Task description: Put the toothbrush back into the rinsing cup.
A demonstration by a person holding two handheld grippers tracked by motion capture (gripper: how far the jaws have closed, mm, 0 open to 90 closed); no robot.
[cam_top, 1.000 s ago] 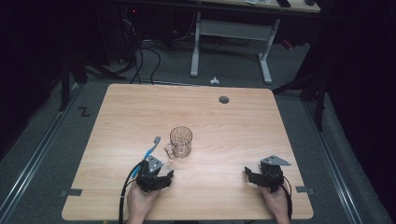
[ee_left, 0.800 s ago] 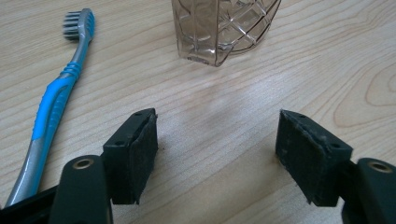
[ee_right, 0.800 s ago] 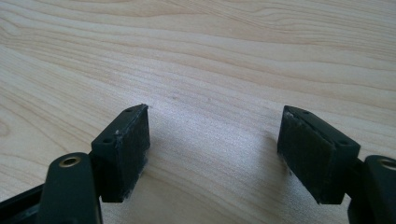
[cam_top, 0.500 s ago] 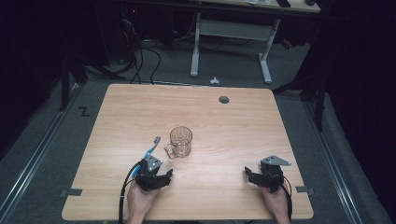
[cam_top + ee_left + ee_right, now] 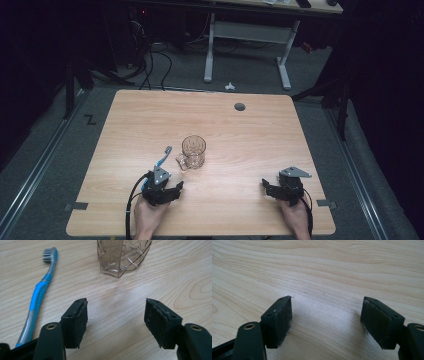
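Note:
A clear patterned glass mug [image 5: 192, 150] stands upright near the middle of the wooden table [image 5: 150, 115], its handle toward the front left. A blue and grey toothbrush [image 5: 162, 156] lies flat just left of it. My left gripper [image 5: 175, 189] rests near the front edge, just short of both. In the left gripper view the left gripper [image 5: 116, 312] is open; its jaws have just been closing a little with nothing between them. The mug [image 5: 122, 257] is ahead and the toothbrush [image 5: 37, 297] lies to the left. My right gripper [image 5: 267, 187] rests at the front right. In the right gripper view the right gripper [image 5: 327, 312] is open over bare wood.
A round cable hole [image 5: 240, 106] sits near the table's far edge. Beyond the table stand the white legs of another desk [image 5: 247, 50], with cables on the dark floor [image 5: 150, 65]. The table's edges drop off on all sides.

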